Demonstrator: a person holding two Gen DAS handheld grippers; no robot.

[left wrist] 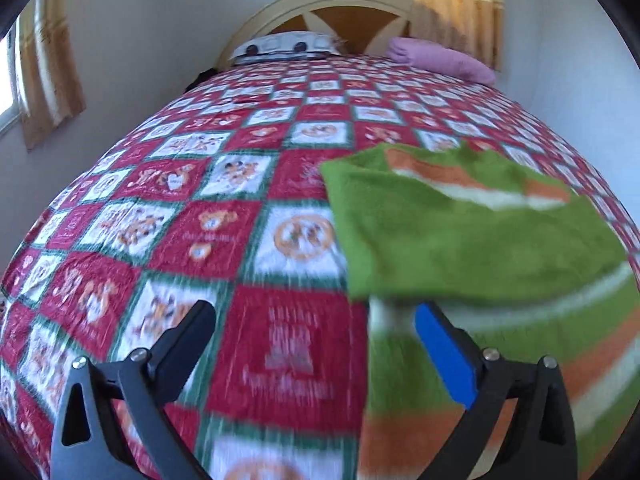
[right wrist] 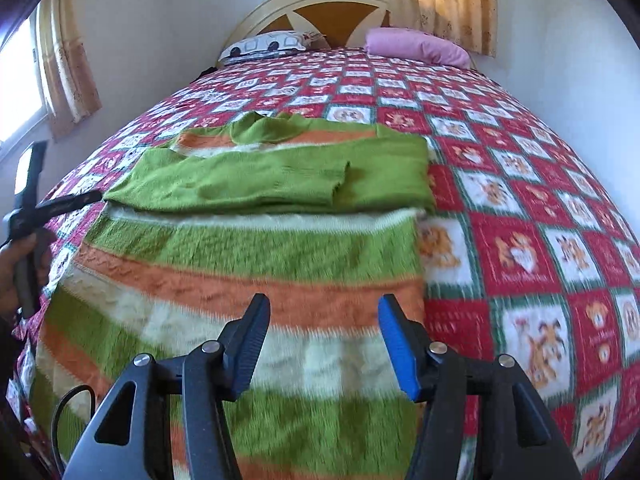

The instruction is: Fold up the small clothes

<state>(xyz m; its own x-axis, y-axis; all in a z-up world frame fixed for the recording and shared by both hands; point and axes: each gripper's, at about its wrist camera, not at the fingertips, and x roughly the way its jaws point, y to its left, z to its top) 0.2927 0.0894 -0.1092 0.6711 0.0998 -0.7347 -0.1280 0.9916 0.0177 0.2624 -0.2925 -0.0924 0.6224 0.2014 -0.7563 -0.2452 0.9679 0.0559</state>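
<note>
Nearest, the right gripper (right wrist: 324, 340) hovers with fingers spread and empty over the striped sweater (right wrist: 248, 264) lying on the checked bedspread (right wrist: 520, 208). The left gripper (left wrist: 316, 344), also spread and empty, hangs beside its edge. Beyond, both green sleeves (right wrist: 280, 176) lie folded across the chest. A careless pinch could drag them loose.

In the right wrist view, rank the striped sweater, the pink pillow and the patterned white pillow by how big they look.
1. Striped sweater, by far the largest, though it lies nearest the camera.
2 and 3. Pink pillow and patterned white pillow: they look much alike at the headboard, so I won't rank them.
</note>
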